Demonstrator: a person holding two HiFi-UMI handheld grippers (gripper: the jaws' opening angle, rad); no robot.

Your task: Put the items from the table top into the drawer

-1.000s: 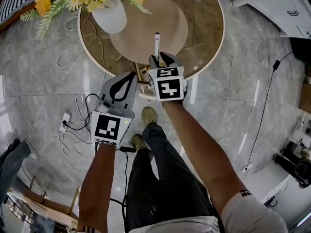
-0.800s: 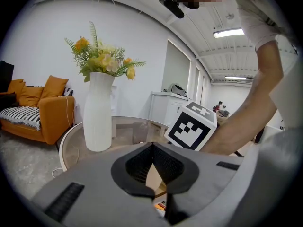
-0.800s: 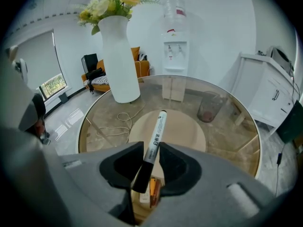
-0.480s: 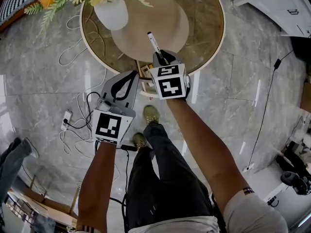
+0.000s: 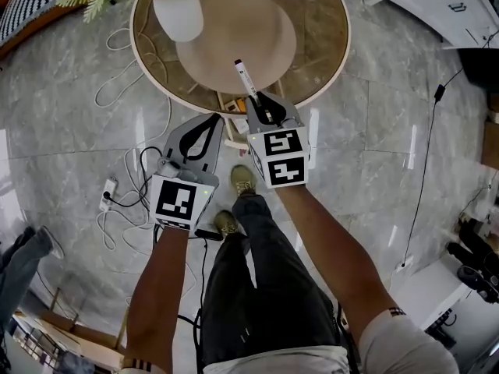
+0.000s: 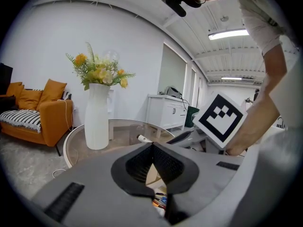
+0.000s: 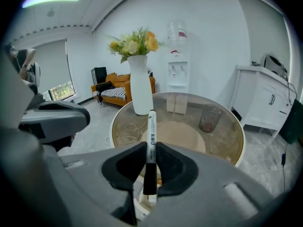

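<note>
Right gripper (image 5: 263, 107) (image 7: 150, 148): jaws narrowed and clamped on a slim white marker pen with a black end (image 5: 245, 78) (image 7: 151, 126). Grips the pen near the black end; white barrel juts forward past the jaw tips. Held over the near rim of the round glass-topped table (image 5: 331, 61) (image 7: 236, 145), with the white end over the edge of the round beige mat (image 5: 226, 37) (image 7: 182, 136).

Left gripper (image 5: 204, 125) (image 6: 152, 145): jaw tips pressed together, nothing between them. Held beside the right gripper, just short of the table rim.

Open wooden drawer (image 5: 228, 119) (image 6: 158, 200): below the table's near edge, between the two grippers; small coloured items inside, too small to tell apart.

On the table: tall white vase of yellow flowers (image 5: 178, 15) (image 6: 96, 122) (image 7: 141, 96), beside the mat; brownish glass tumbler (image 7: 209, 119) on the far side.

Around the table: orange sofa (image 6: 45, 115), white cabinet (image 7: 265, 100), tangle of white cable on the grey marble floor (image 5: 125, 193).
</note>
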